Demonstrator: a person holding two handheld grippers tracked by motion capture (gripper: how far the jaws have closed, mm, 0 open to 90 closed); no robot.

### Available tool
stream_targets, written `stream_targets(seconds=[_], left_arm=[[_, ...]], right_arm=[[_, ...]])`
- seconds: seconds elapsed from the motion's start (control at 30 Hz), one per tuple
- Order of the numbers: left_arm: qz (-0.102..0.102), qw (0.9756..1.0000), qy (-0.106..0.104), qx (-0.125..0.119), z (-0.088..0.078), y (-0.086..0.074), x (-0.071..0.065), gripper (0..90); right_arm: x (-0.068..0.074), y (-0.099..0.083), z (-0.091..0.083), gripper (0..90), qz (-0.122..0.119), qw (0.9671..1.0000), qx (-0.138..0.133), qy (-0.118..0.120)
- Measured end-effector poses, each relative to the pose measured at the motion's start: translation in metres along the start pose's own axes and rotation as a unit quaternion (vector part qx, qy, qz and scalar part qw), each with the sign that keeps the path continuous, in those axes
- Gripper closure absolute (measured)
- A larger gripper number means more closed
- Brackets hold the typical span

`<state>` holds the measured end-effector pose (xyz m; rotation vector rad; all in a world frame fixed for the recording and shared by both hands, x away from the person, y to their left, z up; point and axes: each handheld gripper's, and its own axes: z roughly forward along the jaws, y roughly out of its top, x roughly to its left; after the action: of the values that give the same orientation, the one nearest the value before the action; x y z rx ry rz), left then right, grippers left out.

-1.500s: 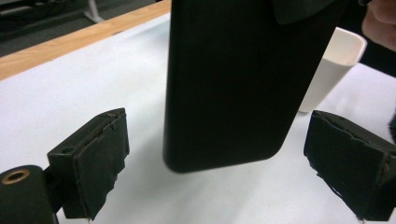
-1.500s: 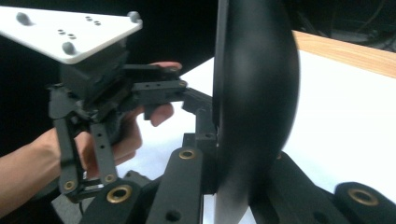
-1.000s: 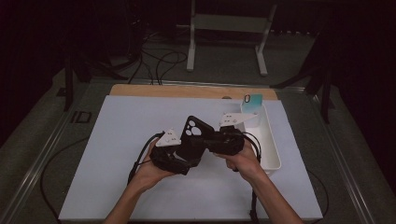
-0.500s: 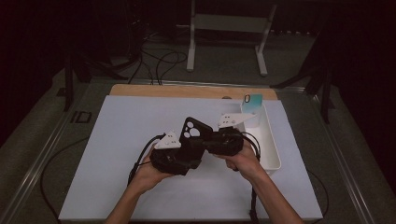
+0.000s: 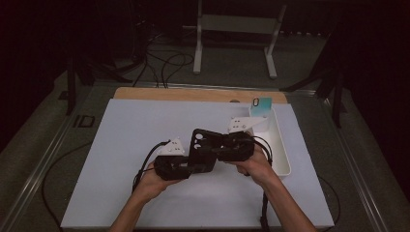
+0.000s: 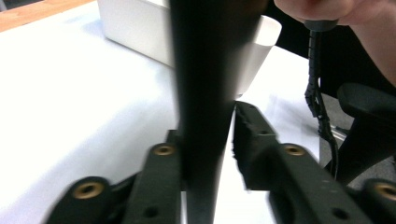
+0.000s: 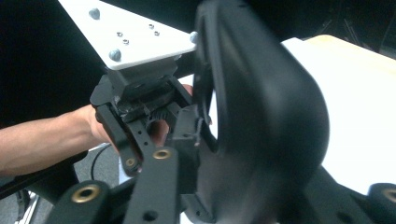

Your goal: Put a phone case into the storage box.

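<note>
Phone case between left claw jaws, edge-on; right claw jaws opening.

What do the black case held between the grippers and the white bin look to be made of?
Black case: probably matte moulded plastic, judging by its rounded edge and dull surface with no glare. White bin: likely smooth plastic, with thin walls and a soft sheen.

Black hand-held gripper, brass screws, grey plate

Dim high view with dark surroundings; close objects blur in both gripper views
</note>
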<state>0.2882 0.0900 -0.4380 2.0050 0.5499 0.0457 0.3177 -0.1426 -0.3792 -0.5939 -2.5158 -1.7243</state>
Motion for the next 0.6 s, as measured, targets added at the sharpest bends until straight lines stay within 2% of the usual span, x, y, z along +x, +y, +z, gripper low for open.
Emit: stream_targets(seconds=[0.03,0.1,0.17,0.33,0.37,0.4,0.53,0.6], left_arm=[[0.001,1.0000,0.004,-0.001,0.0000,-0.0004,-0.0001,82.9],[-0.005,0.9999,-0.007,-0.007,0.0005,-0.0004,0.0000,84.0],[-0.007,0.9999,-0.003,-0.009,0.0020,0.0004,-0.0012,84.3],[-0.011,0.9999,0.002,-0.011,0.0027,0.0006,-0.0003,84.5],[-0.010,0.9998,0.006,-0.013,0.0022,0.0006,-0.0008,84.5],[-0.009,0.9998,0.011,-0.015,0.0017,0.0008,-0.0011,84.9],[-0.015,0.9991,0.030,-0.027,-0.0028,0.0006,0.0011,85.1],[-0.021,0.9985,0.042,-0.030,-0.0051,0.0000,0.0029,85.0]], right_arm=[[0.0003,0.0001,-0.0005,57.2,0.000,1.0000,-0.002,-0.002],[-0.0003,0.0003,-0.0013,54.3,0.005,0.9999,-0.005,-0.010],[-0.0014,-0.0002,-0.0006,48.9,0.004,0.9999,-0.006,-0.015],[-0.0025,-0.0024,0.0004,43.1,0.011,0.9996,-0.007,-0.026],[-0.0028,-0.0030,0.0007,41.2,0.013,0.9995,-0.006,-0.028],[-0.0033,-0.0034,0.0011,33.9,0.014,0.9993,-0.007,-0.033],[-0.0046,-0.0049,0.0011,29.0,0.020,0.9986,-0.006,-0.049],[-0.0040,-0.0054,0.0000,27.9,0.015,0.9979,-0.004,-0.063]])
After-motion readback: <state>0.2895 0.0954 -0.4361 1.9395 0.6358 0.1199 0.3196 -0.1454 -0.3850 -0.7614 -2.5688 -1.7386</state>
